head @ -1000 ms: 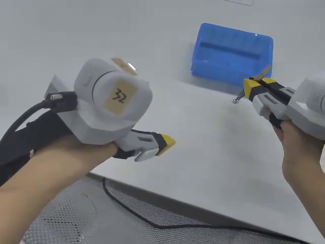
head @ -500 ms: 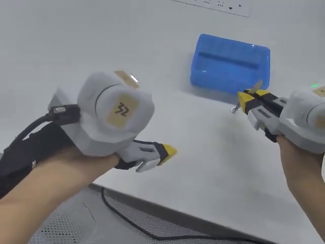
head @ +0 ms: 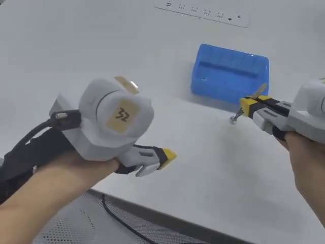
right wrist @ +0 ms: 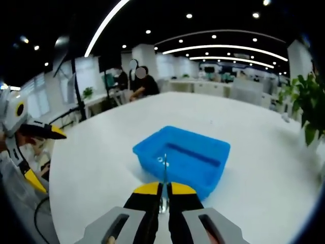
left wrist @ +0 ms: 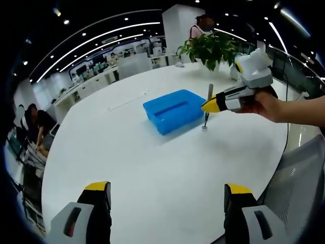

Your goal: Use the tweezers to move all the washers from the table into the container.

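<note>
Right gripper: at the right edge of the head view, held in a hand, with its yellow-tipped jaws pressed together on the handle of a pair of thin metal tweezers. In the right gripper view the jaws rise from bottom centre with only the tweezers between them.
Tweezers: they run out of the jaws toward the lower left in the head view and straight up the middle of the right gripper view.
Washer: a small silvery ring-shaped washer sits at the tweezers' tip. In the head view it is just left of the right gripper and just below the container's near wall. Whether it touches the table cannot be told.
Container: a blue rectangular plastic container lies in the upper right of the head view, just beyond the tweezers' tip. In the left gripper view it lies at centre, with the tip beside its right end.
Left gripper: its two yellow-tipped jaws stand far apart at the bottom of the left gripper view, with nothing between them. In the head view it fills the centre left, held in a hand above the table's near edge, well apart from the container.
Table: a white round table carries the container.
Power strip: a long white power strip lies at the top of the head view.
Cable: a black cable trails below the table edge, lower left of the head view.
Plant: a green potted plant stands at the top right of the left gripper view.
</note>
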The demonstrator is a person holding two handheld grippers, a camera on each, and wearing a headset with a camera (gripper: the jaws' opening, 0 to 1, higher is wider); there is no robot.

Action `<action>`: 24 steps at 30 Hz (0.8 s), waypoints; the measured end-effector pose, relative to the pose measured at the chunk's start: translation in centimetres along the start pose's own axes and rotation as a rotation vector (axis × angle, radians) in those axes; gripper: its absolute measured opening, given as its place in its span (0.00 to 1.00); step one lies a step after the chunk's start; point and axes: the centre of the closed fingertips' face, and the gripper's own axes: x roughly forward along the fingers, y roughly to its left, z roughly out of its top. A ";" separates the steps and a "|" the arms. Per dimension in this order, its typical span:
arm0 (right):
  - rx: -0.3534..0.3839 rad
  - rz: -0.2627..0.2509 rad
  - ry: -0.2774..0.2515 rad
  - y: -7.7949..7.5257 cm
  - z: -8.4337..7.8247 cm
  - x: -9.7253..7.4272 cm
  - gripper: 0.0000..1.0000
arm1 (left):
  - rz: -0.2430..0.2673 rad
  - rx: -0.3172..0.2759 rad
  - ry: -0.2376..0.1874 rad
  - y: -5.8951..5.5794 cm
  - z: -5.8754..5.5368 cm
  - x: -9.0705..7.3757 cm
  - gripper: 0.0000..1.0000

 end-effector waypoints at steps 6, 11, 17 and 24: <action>0.008 0.005 -0.035 -0.1 1.9 -0.6 0.01 | 0.002 -0.002 -0.004 0.1 0.1 -0.1 0.94; 0.003 -0.006 -0.083 -0.6 4.2 -0.9 0.01 | 0.003 0.000 -0.004 0.2 0.1 -0.1 0.94; 0.006 -0.025 -0.114 -1.6 5.7 -0.8 0.01 | 0.007 -0.003 0.000 0.3 0.1 -0.3 0.94; 0.003 -0.057 -0.125 -3.2 6.3 -0.2 0.01 | 0.013 -0.001 -0.010 0.4 0.5 -0.3 0.94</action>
